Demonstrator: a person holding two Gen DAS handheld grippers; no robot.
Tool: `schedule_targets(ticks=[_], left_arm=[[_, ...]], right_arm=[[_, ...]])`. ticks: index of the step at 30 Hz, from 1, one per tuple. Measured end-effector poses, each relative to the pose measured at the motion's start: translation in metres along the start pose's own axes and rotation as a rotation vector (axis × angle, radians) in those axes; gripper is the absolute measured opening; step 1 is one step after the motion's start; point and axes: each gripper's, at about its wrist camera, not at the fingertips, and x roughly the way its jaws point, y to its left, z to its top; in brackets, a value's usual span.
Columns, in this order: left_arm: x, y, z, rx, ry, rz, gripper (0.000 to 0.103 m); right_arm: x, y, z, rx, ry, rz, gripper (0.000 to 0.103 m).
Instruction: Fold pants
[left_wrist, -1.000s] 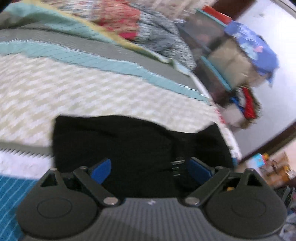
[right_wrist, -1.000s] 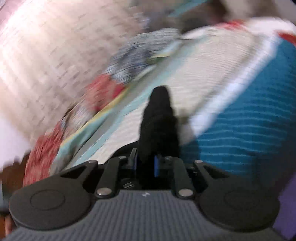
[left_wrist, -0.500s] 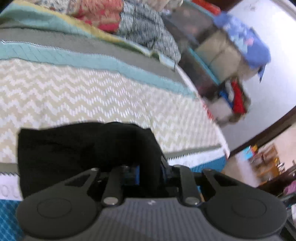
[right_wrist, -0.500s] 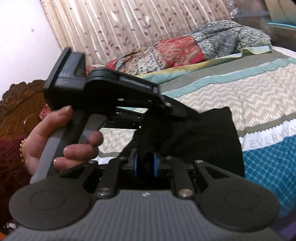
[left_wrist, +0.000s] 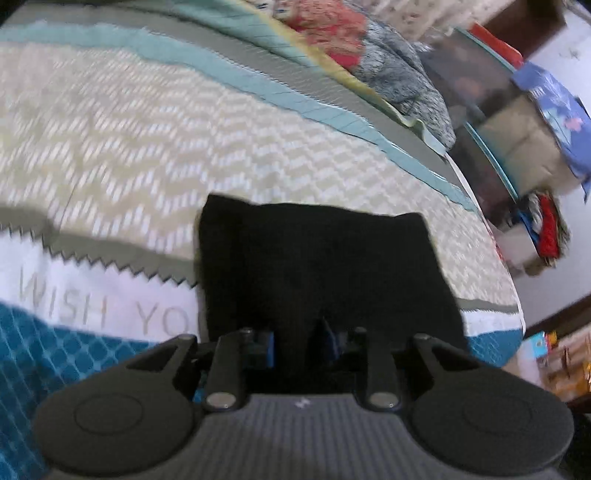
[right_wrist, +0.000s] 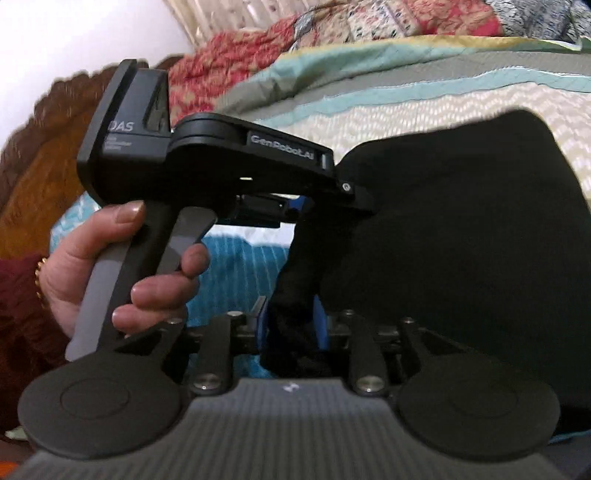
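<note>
Black cloth fills the gap between the blue pads of the left gripper (left_wrist: 297, 349), whose jaws are easing apart with the pants (left_wrist: 325, 266) still between them; the right gripper (right_wrist: 291, 332) likewise has a fold of the same dark fabric between its opening jaws; just beyond it a hand (right_wrist: 122, 266) grips the other tool's handle; the pants lie folded on the patterned bedspread (left_wrist: 129, 122), over its chevron band and white strip; farther off, crumpled quilts (left_wrist: 369, 48) rest at the bed's far edge.
</note>
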Motion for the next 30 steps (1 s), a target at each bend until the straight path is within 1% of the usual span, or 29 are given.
schedule_targets(ticks=[2, 4, 5, 7, 8, 10, 11, 12, 14, 15, 16, 18, 20, 21, 23, 25, 27, 30], left_arm=[[0.003, 0.0, 0.002, 0.003, -0.002, 0.002, 0.026], [0.006, -0.005, 0.007, 0.018, 0.007, 0.015, 0.028], [0.008, -0.007, 0.009, 0.028, 0.011, 0.019, 0.028], [0.006, -0.004, 0.008, 0.033, 0.017, 0.014, 0.029], [0.005, -0.002, 0.008, 0.028, 0.018, 0.01, 0.03], [0.001, 0.0, 0.009, 0.012, 0.015, 0.003, 0.039], [-0.004, 0.003, 0.008, -0.002, 0.01, -0.002, 0.041], [-0.008, 0.004, 0.009, -0.015, 0.007, -0.007, 0.046], [-0.019, 0.004, 0.008, -0.015, -0.006, 0.006, 0.054], [-0.024, 0.003, 0.006, -0.007, -0.017, 0.025, 0.063], [-0.03, 0.001, 0.004, 0.003, -0.029, 0.048, 0.07], [-0.039, -0.002, -0.003, 0.021, -0.038, 0.046, 0.075], [-0.045, -0.006, -0.014, 0.046, -0.036, 0.04, 0.076], [-0.045, -0.009, -0.019, 0.066, -0.033, 0.061, 0.076], [-0.042, -0.013, -0.03, 0.1, -0.015, 0.134, 0.076], [-0.039, -0.013, -0.037, 0.096, -0.008, 0.172, 0.077], [-0.038, -0.011, -0.041, 0.069, -0.009, 0.19, 0.081], [-0.039, -0.009, -0.047, 0.064, -0.023, 0.21, 0.085]], right_arm=[[-0.003, 0.003, 0.0, -0.018, -0.002, -0.006, 0.034], [-0.007, 0.009, 0.002, -0.04, 0.003, 0.008, 0.052], [-0.012, 0.013, 0.001, -0.056, -0.005, 0.032, 0.05], [-0.02, 0.025, -0.002, -0.13, -0.011, 0.024, 0.052], [-0.022, 0.027, -0.003, -0.148, -0.001, 0.044, 0.052], [-0.022, 0.019, -0.004, -0.106, 0.029, 0.072, 0.052], [-0.022, 0.013, -0.005, -0.064, 0.061, 0.091, 0.052], [-0.021, 0.007, -0.006, -0.033, 0.089, 0.101, 0.052], [-0.025, -0.004, -0.01, -0.006, 0.119, 0.114, 0.052], [-0.033, -0.004, -0.012, -0.002, 0.118, 0.122, 0.053], [-0.038, -0.003, -0.013, -0.003, 0.118, 0.13, 0.058], [-0.051, 0.002, -0.018, -0.013, 0.127, 0.173, 0.066], [-0.064, 0.008, -0.022, -0.043, 0.093, 0.183, 0.066], [-0.069, 0.009, -0.021, -0.051, 0.08, 0.181, 0.066], [-0.081, 0.007, -0.021, -0.045, 0.041, 0.157, 0.066], [-0.092, 0.002, -0.019, -0.021, 0.002, 0.133, 0.066], [-0.101, -0.002, -0.015, 0.008, -0.043, 0.104, 0.066], [-0.117, -0.015, -0.014, 0.036, -0.135, 0.024, 0.066]])
